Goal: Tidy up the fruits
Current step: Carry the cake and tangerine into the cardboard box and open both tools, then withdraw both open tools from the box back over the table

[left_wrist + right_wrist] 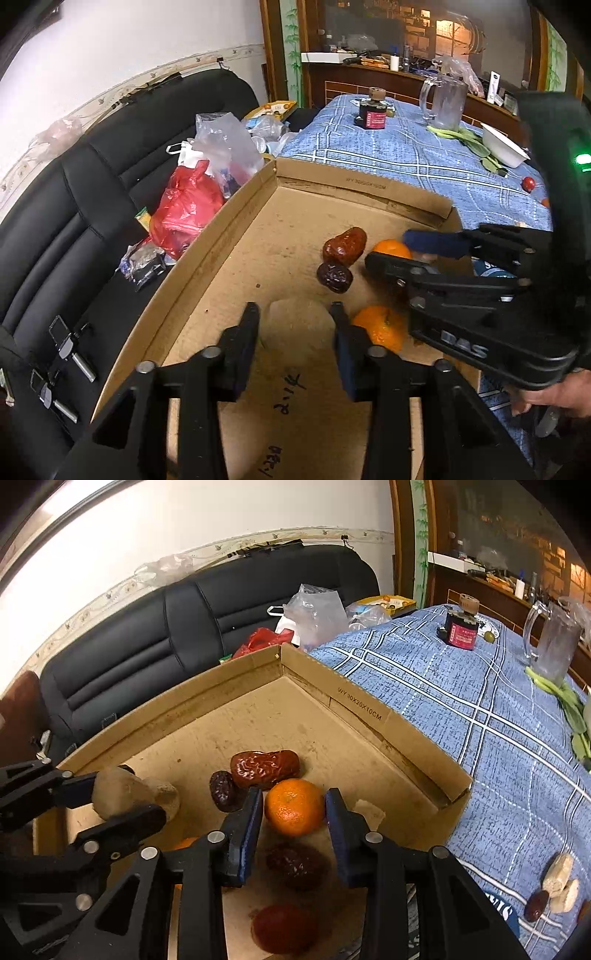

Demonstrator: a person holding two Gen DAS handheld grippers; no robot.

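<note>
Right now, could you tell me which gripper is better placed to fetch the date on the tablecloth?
Probably right: the date lies on its side outside the box; the left gripper holds a beige lump.
</note>
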